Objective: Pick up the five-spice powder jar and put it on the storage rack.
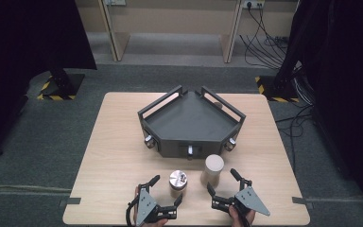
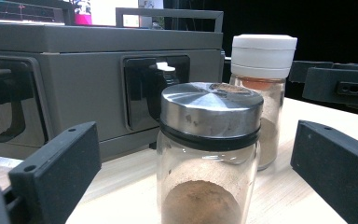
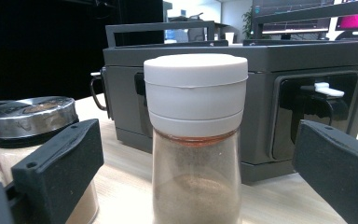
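Two glass spice jars stand near the table's front edge. The metal-lidded jar (image 1: 177, 183) (image 2: 207, 154) (image 3: 37, 140) holds brown powder and lies between the wide jaws of my left gripper (image 1: 166, 190) (image 2: 196, 172), which is open and not touching it. To its right, the taller white-capped jar (image 1: 212, 169) (image 3: 195, 135) (image 2: 262, 88) stands between the jaws of my right gripper (image 1: 222, 182) (image 3: 196, 172), also open with gaps on both sides. A hand holds each gripper at the bottom edge of the high view.
A dark grey angular rack (image 1: 191, 125) (image 2: 74, 70) (image 3: 261, 93) with side handles and small front drawers stands mid-table just behind the jars. The wooden table (image 1: 113, 156) has bare room left and right. Black stands and cables lie on the floor beyond.
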`<state>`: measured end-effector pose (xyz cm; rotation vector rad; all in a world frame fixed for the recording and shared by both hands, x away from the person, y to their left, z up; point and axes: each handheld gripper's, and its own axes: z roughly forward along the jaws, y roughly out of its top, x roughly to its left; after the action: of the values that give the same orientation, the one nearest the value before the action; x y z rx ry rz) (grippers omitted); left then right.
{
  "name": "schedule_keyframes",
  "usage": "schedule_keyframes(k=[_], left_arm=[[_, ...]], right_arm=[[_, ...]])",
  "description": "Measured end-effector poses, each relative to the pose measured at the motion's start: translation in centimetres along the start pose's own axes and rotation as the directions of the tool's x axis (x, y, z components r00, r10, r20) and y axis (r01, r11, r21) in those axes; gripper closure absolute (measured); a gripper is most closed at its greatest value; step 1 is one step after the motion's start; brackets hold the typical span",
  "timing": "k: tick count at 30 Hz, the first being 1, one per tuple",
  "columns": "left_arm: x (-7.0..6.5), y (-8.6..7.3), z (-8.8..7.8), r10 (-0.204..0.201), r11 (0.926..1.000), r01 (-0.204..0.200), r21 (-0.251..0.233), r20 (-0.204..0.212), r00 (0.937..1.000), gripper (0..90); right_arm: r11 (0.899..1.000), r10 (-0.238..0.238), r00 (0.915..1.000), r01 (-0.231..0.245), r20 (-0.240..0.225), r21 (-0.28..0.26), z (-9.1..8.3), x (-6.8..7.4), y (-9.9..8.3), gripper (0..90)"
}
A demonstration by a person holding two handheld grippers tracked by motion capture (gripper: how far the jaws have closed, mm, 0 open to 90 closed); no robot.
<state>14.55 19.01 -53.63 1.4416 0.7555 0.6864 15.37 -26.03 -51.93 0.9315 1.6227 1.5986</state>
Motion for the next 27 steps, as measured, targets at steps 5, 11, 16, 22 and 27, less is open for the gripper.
schedule_keyframes(k=[5,11,16,22,27], left_arm=[[0.01,0.06,0.02,-0.002,1.0000,0.002,0.003,-0.001,1.0000,0.3],[0.02,0.13,0.06,-0.003,1.0000,0.003,0.007,0.000,1.0000,0.3],[0.01,0.25,0.13,0.002,0.9999,-0.002,0.014,0.001,1.0000,0.3],[-0.07,0.45,0.24,0.006,0.9997,-0.006,0.026,-0.002,1.0000,0.3],[-0.03,0.52,0.28,0.005,0.9996,-0.005,0.030,0.000,1.0000,0.3]], right_arm=[[1.000,-0.002,1.0000,0.002,0.002,-0.002,-0.01,0.02,-0.01,2.2],[1.000,-0.002,1.0000,0.002,0.002,-0.003,-0.02,0.06,-0.04,2.2],[1.000,-0.003,1.0000,0.003,0.007,-0.002,0.00,0.14,-0.04,2.2],[1.000,-0.003,1.0000,0.003,0.008,-0.003,-0.01,0.13,-0.05,2.2],[1.000,-0.003,1.0000,0.003,0.009,-0.003,-0.02,0.14,-0.05,2.2]])
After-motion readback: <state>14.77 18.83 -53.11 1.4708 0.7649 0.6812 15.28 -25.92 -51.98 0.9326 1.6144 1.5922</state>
